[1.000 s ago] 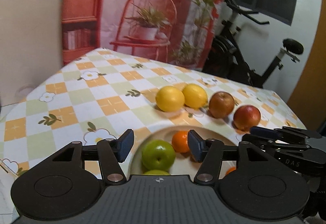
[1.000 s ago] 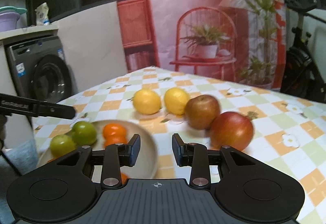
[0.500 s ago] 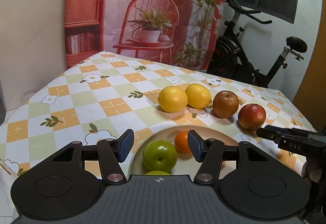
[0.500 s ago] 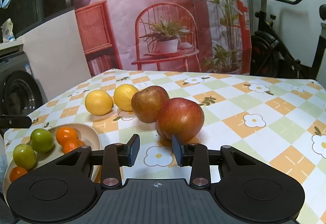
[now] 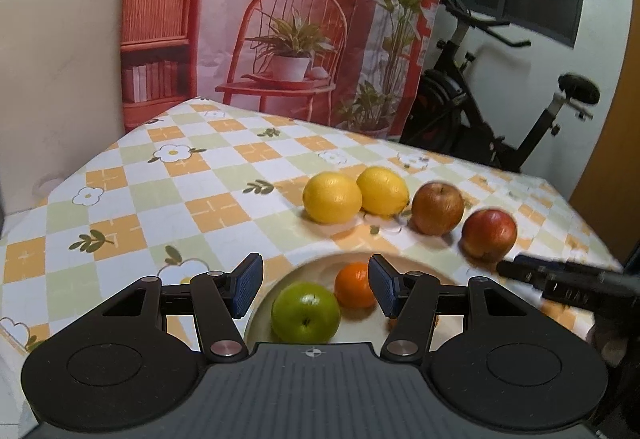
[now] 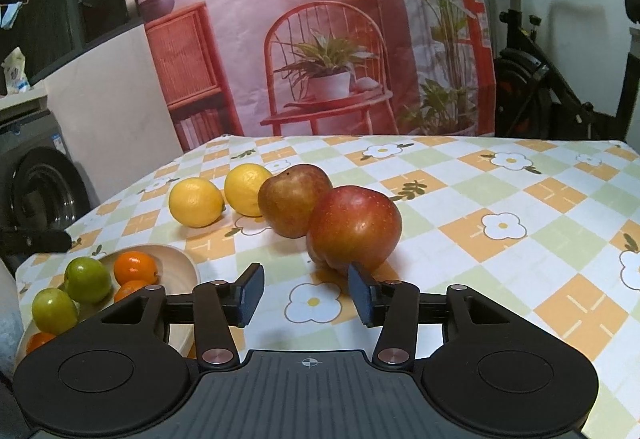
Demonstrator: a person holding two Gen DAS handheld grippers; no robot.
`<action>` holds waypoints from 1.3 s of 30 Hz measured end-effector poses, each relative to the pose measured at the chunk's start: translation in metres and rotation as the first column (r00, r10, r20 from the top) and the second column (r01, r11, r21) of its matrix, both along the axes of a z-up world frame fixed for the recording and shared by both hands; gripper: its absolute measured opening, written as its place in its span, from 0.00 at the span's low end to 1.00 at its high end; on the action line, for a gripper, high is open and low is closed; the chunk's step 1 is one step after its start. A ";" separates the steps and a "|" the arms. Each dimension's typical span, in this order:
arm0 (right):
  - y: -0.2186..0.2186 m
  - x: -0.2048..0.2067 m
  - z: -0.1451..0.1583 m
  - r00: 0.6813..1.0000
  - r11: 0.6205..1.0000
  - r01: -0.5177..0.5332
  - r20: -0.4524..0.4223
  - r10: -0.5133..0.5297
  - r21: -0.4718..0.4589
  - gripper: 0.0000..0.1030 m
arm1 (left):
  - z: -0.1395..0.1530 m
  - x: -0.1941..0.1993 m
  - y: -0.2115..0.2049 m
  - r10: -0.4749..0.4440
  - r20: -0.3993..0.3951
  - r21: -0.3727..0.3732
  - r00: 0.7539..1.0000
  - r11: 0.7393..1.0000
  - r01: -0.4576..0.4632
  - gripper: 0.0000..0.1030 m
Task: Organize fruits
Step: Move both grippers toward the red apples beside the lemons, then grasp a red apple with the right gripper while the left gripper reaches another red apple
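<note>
Left wrist view: left gripper (image 5: 315,285) hangs over the bowl (image 5: 424,266), fingers (image 5: 248,285) apart, nothing between the pads. Inside the bowl: green apple (image 5: 306,312) at the near side, orange (image 5: 354,285) just behind it. Beyond the bowl's far rim, on the checked surface (image 5: 160,195), a row of four fruits: two lemons (image 5: 332,198) touching each other, then a brown apple (image 5: 438,208), then a red apple (image 5: 489,235) at the bowl's right. Right gripper (image 5: 560,279) comes in from the right edge, tip just beside the red apple, blurred.

Right wrist view: right gripper (image 6: 306,295) points at the red apple (image 6: 354,227); its fingers (image 6: 362,295) are opening, nothing clamped, bare surface between the pads. Right finger tip overlaps the apple's lower edge; contact can't be told. Bowl (image 6: 180,263) sits left of the red apple, holding two green apples and oranges. Lemons (image 6: 196,202) and brown apple (image 6: 294,199) lie behind the bowl.
</note>
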State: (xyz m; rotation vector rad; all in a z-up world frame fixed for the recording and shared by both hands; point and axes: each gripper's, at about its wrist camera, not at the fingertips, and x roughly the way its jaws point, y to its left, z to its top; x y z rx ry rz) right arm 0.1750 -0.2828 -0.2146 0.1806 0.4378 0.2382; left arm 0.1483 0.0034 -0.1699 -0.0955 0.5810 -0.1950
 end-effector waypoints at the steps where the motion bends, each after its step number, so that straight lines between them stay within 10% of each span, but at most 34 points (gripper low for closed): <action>1: 0.000 0.000 0.000 1.000 1.000 0.000 -0.002 0.000 0.004 0.43 | 0.002 0.001 0.001 0.000 0.003 -0.006 1.000 1.000 0.000 0.59; 25: -0.026 0.043 0.012 0.998 0.997 0.055 -0.044 -0.053 0.058 0.71 | 0.033 0.046 -0.025 -0.100 0.021 0.015 0.995 0.995 0.100 0.58; 39: -0.030 0.074 -0.004 0.987 0.991 0.041 -0.159 -0.020 0.127 0.58 | 0.024 0.095 -0.076 -0.249 -0.104 -0.051 0.963 0.968 0.245 0.58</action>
